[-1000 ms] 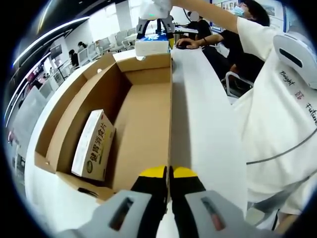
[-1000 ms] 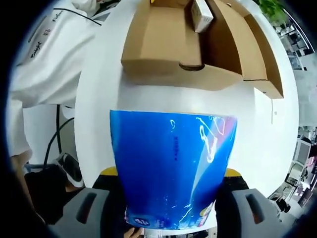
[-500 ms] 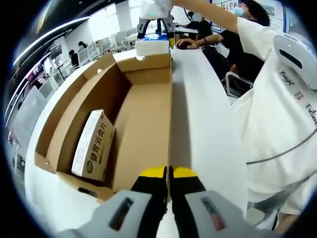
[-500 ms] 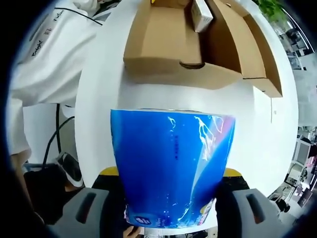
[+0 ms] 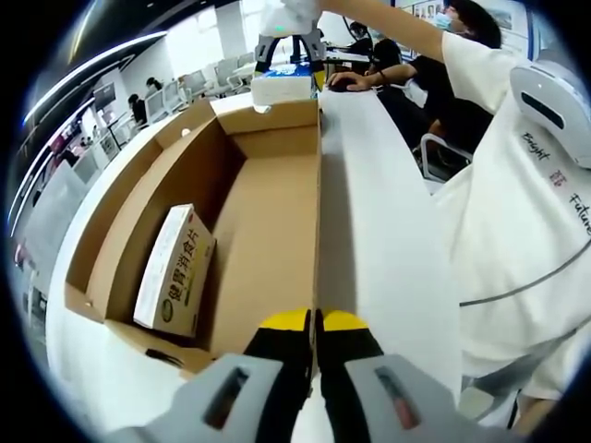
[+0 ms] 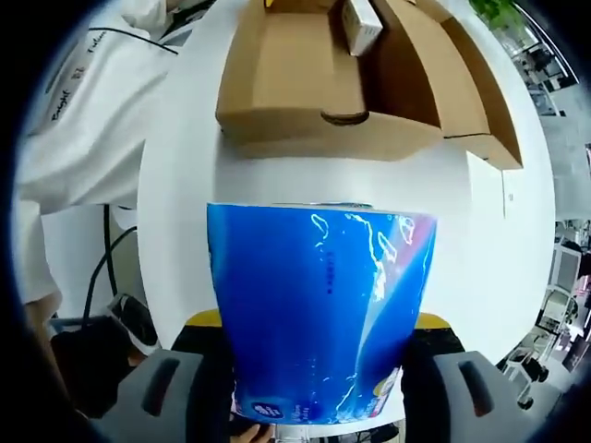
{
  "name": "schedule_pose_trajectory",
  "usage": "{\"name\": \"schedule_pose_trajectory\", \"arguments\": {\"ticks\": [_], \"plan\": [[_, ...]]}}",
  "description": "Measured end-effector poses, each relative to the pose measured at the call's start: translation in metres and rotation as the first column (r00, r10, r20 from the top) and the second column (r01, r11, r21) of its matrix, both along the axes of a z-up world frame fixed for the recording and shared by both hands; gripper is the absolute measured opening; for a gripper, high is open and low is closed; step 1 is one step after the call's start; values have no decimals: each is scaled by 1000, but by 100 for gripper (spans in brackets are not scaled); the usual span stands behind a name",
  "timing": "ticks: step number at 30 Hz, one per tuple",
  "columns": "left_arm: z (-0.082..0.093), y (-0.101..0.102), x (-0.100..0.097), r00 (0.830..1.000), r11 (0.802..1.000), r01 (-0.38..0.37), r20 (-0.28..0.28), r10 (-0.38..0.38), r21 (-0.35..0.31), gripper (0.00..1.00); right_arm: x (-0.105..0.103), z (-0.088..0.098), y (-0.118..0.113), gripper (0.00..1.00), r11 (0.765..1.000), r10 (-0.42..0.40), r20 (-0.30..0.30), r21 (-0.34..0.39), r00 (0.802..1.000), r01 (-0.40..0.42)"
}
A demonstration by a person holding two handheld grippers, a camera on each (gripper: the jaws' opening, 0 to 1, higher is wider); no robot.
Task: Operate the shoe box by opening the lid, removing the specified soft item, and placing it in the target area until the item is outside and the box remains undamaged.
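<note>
- In the left gripper view we see our left gripper (image 5: 315,325) low at the near end of the open brown cardboard shoe box (image 5: 277,231). Its yellow-tipped jaws are pressed together on the thin right wall of the box, so it pinches that edge.
- Just past the jaws the box floor lies open and bare along its right side. A small cream carton with green print (image 5: 175,269) leans against the left wall, leaving free room between it and the right wall.
- To the right of the box a strip of white table top (image 5: 379,221) runs away from us. A person in a white printed shirt (image 5: 517,212) stands close against its far side.
- At the far end of the box our right gripper (image 5: 288,44) comes down from above, beyond the end wall. It holds the blue plastic-wrapped soft pack (image 5: 284,85) just outside the box.
- In the right gripper view the blue pack (image 6: 321,309) sits squeezed between the two yellow-tipped jaws of the right gripper (image 6: 319,323); the jaws show at either side of it.
- Beyond the pack there is a band of bare white table (image 6: 185,212), then the box's end wall (image 6: 323,129); the pack and the box stand apart.
- We cannot tell whether the pack touches the table.
</note>
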State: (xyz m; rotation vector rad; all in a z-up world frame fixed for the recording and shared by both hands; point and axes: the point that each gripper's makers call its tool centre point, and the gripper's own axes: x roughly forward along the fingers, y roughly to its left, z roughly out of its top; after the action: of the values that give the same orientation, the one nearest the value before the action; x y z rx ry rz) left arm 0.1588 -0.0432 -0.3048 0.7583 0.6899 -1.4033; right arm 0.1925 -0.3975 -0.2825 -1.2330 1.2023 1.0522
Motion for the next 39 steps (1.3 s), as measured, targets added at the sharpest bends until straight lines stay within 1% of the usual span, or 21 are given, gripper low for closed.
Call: {"name": "schedule_pose_trajectory", "arguments": {"ticks": [6, 8, 18, 20, 22, 26, 28, 30, 35, 38, 39], "plan": [[0, 0, 0, 1000, 1000, 1, 0, -1, 0, 2, 1, 1, 0, 75, 1000, -12, 6, 2, 1000, 12], [0, 0, 1, 1000, 1000, 1, -1, -1, 1, 2, 2, 3, 1, 75, 1000, -25, 19, 10, 1000, 25], [0, 0, 1, 1000, 1000, 0, -1, 0, 3, 2, 4, 6, 1, 74, 999, -30, 38, 20, 999, 29], [0, 0, 1, 1000, 1000, 0, -2, 0, 3, 2, 5, 8, 2, 75, 999, -25, 48, 32, 999, 23], [0, 0, 1, 1000, 1000, 1, -4, -1, 3, 1, 6, 10, 5, 76, 997, -43, 56, 68, 997, 39], [0, -1, 1, 1000, 1000, 0, -5, 0, 2, 1, 6, 12, 6, 77, 998, -21, 69, 53, 997, 17], [0, -1, 1, 1000, 1000, 0, -3, 0, 2, 1, 4, 12, 8, 76, 999, 4, 72, 43, 997, -7], [0, -1, 1, 1000, 1000, 0, -4, 0, 3, 1, 6, 11, 7, 77, 999, 20, 83, 24, 996, -22], [0, -1, 1, 1000, 1000, -2, -1, 2, 1, 2, 6, 14, 8, 76, 999, 25, 97, 22, 995, -28], [0, 0, 1, 1000, 1000, -1, -1, 1, -1, 2, 3, 15, 4, 76, 999, 37, 112, -6, 993, -37], [0, 0, 1, 1000, 1000, 0, -2, 0, -1, 2, 3, 16, 4, 76, 999, 40, 114, -4, 993, -39]]}}
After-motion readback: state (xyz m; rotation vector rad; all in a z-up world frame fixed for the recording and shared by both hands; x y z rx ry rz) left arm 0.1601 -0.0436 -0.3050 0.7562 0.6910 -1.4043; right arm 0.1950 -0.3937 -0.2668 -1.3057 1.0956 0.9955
